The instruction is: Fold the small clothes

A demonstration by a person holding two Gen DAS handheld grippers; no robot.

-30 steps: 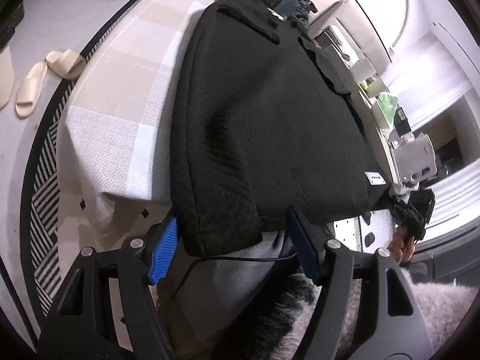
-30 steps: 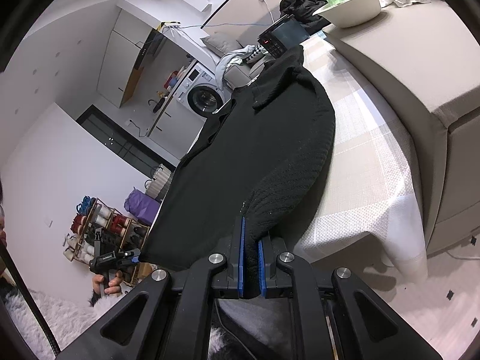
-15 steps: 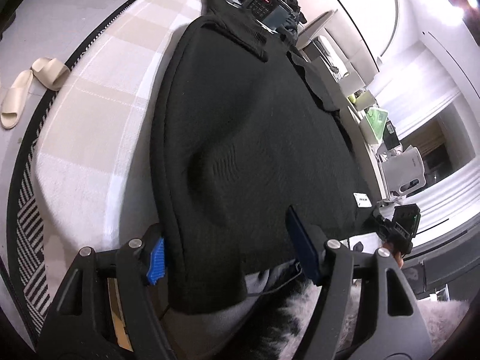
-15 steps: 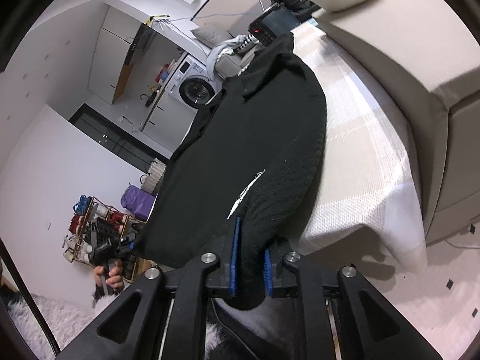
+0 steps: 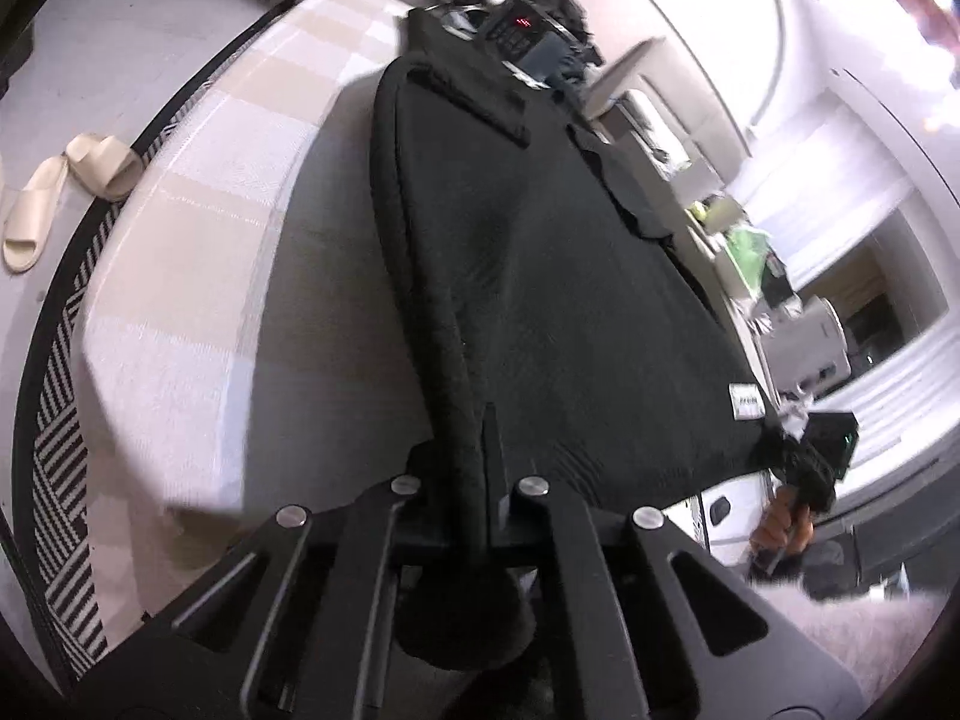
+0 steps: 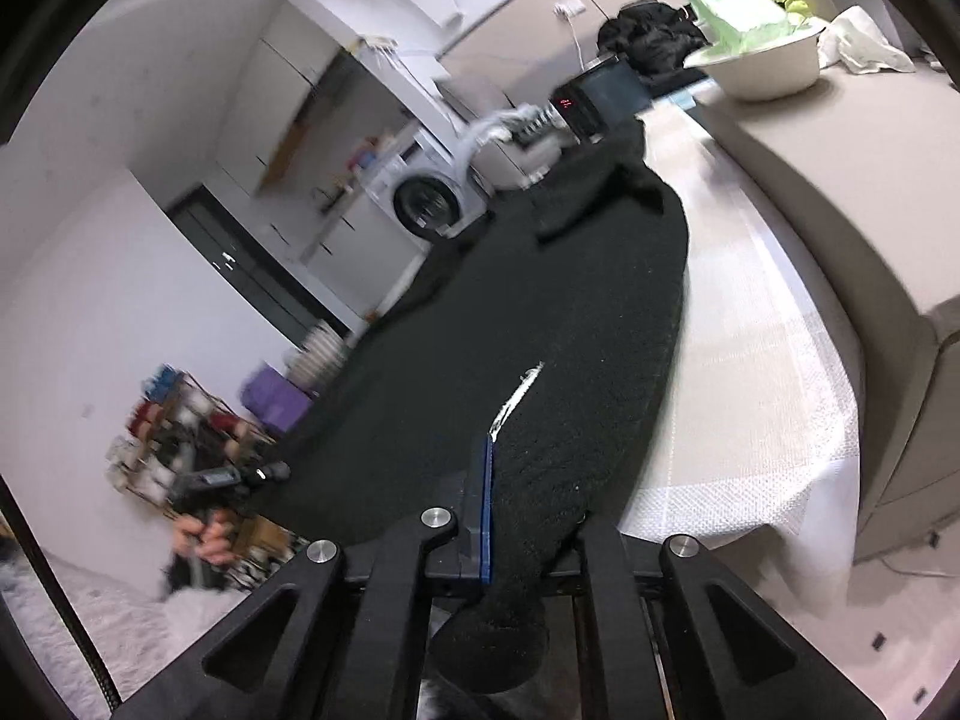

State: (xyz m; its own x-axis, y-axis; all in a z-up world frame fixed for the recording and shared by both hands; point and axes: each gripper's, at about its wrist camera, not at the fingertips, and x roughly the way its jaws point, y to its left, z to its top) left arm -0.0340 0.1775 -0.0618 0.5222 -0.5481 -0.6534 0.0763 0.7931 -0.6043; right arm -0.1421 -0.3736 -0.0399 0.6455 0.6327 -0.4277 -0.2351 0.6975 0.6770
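A black knit garment (image 5: 540,270) lies spread lengthwise on the checked tablecloth (image 5: 198,252), collar at the far end. My left gripper (image 5: 474,420) grips its near left hem corner, jaws closing tight with the cloth pinched between them and a fold hanging below. My right gripper (image 6: 498,450) holds the other near corner (image 6: 570,420), jaws closing on the cloth against the blue pad (image 6: 480,498). Each view shows the other gripper in a hand: the right gripper (image 5: 822,450) and the left gripper (image 6: 240,477). A white label (image 5: 744,402) sits near the right corner.
A dark device with red digits (image 5: 522,30) stands at the table's far end by another dark cloth pile (image 6: 648,30). A beige sofa (image 6: 840,192) with a white basin (image 6: 762,66) runs along the right. Slippers (image 5: 60,180) and a striped rug (image 5: 60,420) lie left. A washing machine (image 6: 432,204) stands behind.
The left jaws, open around the hem before, have shut on it. The right jaws loosened a little half a second ago and are tight again. The near hem now stretches between the grippers.
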